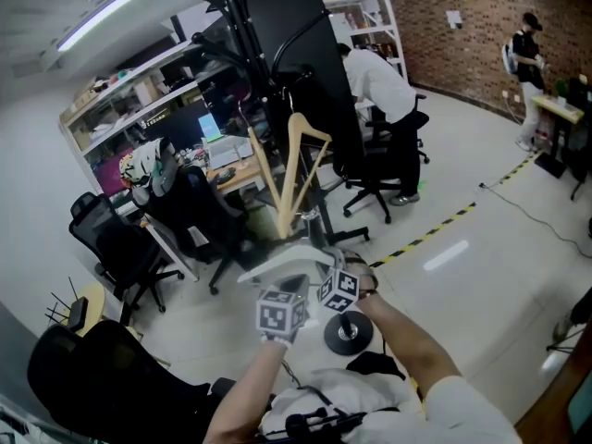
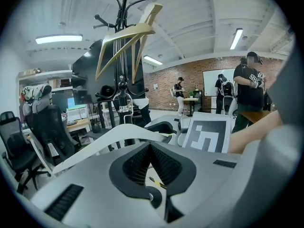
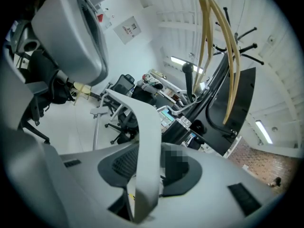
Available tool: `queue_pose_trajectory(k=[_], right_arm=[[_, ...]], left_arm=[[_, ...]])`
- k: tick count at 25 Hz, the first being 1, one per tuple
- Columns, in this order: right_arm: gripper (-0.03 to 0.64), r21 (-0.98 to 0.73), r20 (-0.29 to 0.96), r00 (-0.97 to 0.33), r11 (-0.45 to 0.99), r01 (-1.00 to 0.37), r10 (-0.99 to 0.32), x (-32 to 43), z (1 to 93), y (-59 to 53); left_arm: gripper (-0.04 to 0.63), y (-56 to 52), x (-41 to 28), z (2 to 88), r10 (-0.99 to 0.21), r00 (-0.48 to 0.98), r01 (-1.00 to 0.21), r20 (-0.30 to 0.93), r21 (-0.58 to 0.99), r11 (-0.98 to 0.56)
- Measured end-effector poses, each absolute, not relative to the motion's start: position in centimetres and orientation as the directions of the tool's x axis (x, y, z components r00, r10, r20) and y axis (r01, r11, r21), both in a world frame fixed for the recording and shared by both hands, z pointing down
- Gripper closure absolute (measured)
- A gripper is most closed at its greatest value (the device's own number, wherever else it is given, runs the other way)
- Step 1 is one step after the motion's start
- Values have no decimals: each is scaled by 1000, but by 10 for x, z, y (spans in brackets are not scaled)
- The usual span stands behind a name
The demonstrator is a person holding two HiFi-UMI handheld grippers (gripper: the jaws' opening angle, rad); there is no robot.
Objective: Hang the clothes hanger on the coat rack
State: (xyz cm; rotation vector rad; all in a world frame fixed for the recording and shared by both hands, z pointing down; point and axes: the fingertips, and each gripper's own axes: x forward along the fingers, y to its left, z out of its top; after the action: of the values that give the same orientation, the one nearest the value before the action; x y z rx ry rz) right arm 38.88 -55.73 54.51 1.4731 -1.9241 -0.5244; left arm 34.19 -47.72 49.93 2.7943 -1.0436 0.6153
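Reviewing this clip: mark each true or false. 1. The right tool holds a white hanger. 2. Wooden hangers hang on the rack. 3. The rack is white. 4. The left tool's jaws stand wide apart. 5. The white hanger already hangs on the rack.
1. True: the right tool is closed on the white hanger.
2. True: wooden hangers hang on the rack.
3. False: the rack is black.
4. False: the left tool has its jaws together.
5. False: it is in the right tool, below the rack's hooks.
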Motion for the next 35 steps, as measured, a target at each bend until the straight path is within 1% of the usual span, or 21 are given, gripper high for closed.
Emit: queue_pose_trajectory(k=[9,15,17,22,25,26,27,28,29,31,35], right_arm=[[449,723,267,-85,258,-641,-960,414,551,-584],[445,726,279,-73,260,-637,-958,421,547,-593],[372,715,292,-68,265,-647,-954,424,549,-593],[336,661,336,-75,292,-692,-939,431,545,-570],[338,597,311,-97,274,-754,-945,428,515,-540],[376,570,291,-97,254,-782,-952,426,502,-530],[458,542,267,-93,230,-808,-959,425,488,-518],[567,513,248,-90,209,-832,-965,423,476,-506],[609,479,240,-91,199,-855,-967,421,466,-494],[611,392,246,-107,200,-898,-963,415,452,-473],[611,141,264,-156,199,-970,-952,406,437,-445]], left_arm=[[600,-491,347,508,-619,670,-661,411,-51,-749],[600,-492,346,511,-618,654,-675,436,-30,-737],[600,-489,346,512,-609,656,-675,446,-15,-738],[600,-469,337,508,-575,649,-681,498,42,-731],[600,-454,329,485,-568,672,-677,475,83,-731],[601,-450,326,475,-573,683,-676,452,96,-730],[601,-446,323,465,-582,691,-679,429,110,-725],[601,-442,319,457,-590,693,-686,414,125,-717],[601,-438,315,452,-598,692,-693,406,138,-708],[601,-429,306,443,-607,690,-703,394,166,-692],[600,-417,289,428,-619,703,-705,350,232,-670]])
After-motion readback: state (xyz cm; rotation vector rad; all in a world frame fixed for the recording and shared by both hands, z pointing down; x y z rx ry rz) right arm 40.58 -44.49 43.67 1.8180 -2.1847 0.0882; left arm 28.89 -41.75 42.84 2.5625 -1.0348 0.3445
